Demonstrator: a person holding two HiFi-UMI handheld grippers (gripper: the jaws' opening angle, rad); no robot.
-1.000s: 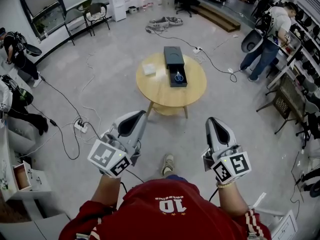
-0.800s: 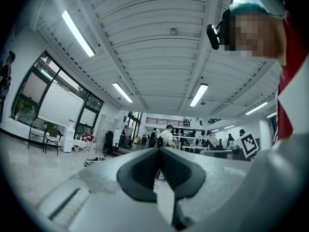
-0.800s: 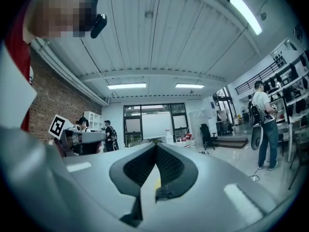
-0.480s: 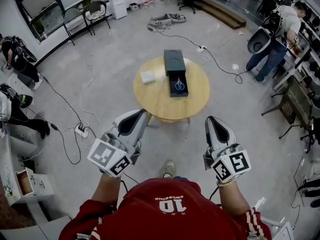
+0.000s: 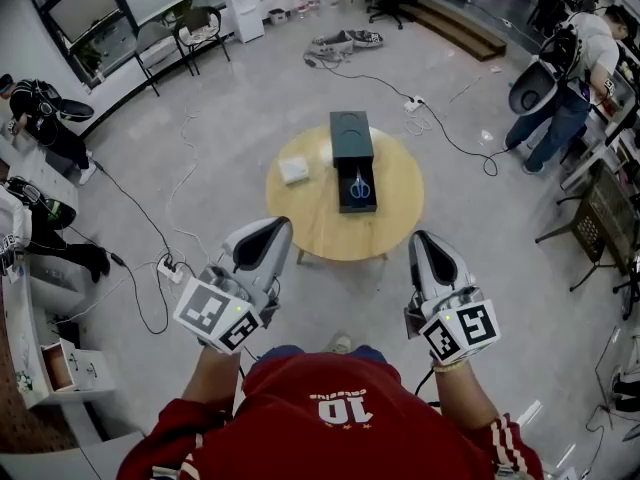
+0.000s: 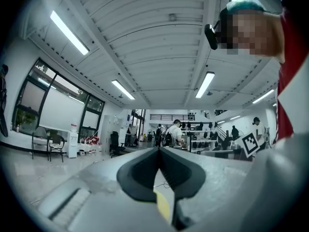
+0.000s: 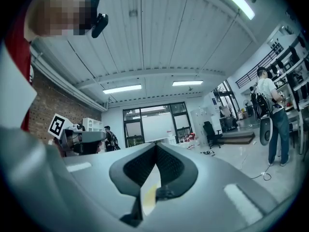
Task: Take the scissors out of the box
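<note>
In the head view a dark box (image 5: 352, 148) lies on a round wooden table (image 5: 320, 218), its drawer pulled out toward me. Blue-handled scissors (image 5: 359, 186) lie inside the drawer. My left gripper (image 5: 272, 225) and right gripper (image 5: 424, 239) are held level at chest height, short of the table and well apart from the box. Both sets of jaws meet at their tips with nothing between them, as the left gripper view (image 6: 159, 150) and the right gripper view (image 7: 155, 144) show.
A small white box (image 5: 295, 170) sits on the table's left part. Cables and a power strip (image 5: 172, 269) lie on the grey floor to the left. People stand at benches at far right (image 5: 570, 78) and far left (image 5: 45, 118). Chairs (image 5: 195, 28) stand by the far wall.
The table and box have drawn closer and slid lower in the head view as I walk toward them. Both grippers keep their pose, shut.
</note>
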